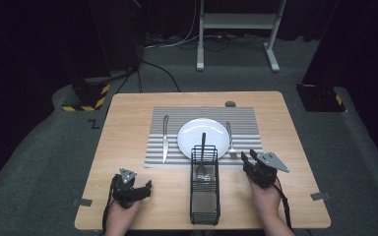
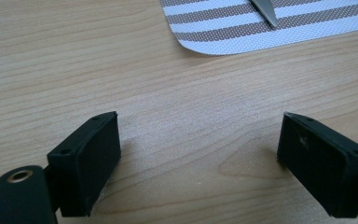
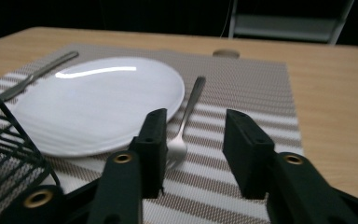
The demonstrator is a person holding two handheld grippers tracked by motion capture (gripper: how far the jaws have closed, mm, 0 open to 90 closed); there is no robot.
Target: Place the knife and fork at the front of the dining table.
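While jaws apart, right hand-held gripper point(image 3: 193, 154) above fork point(image 3: 185, 122) (untouched).

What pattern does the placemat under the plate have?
The placemat has grey and white stripes; they show best in the high view.

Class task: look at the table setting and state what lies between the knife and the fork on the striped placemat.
The white plate lies between the knife and the fork, clearest in the high view.

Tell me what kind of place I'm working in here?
Likely a lab or studio mock-up of a dining setting: a light wooden table with a striped woven placemat, round white plate and steel fork, ringed by black curtains, floor cables and yellow-black hazard-taped bases.
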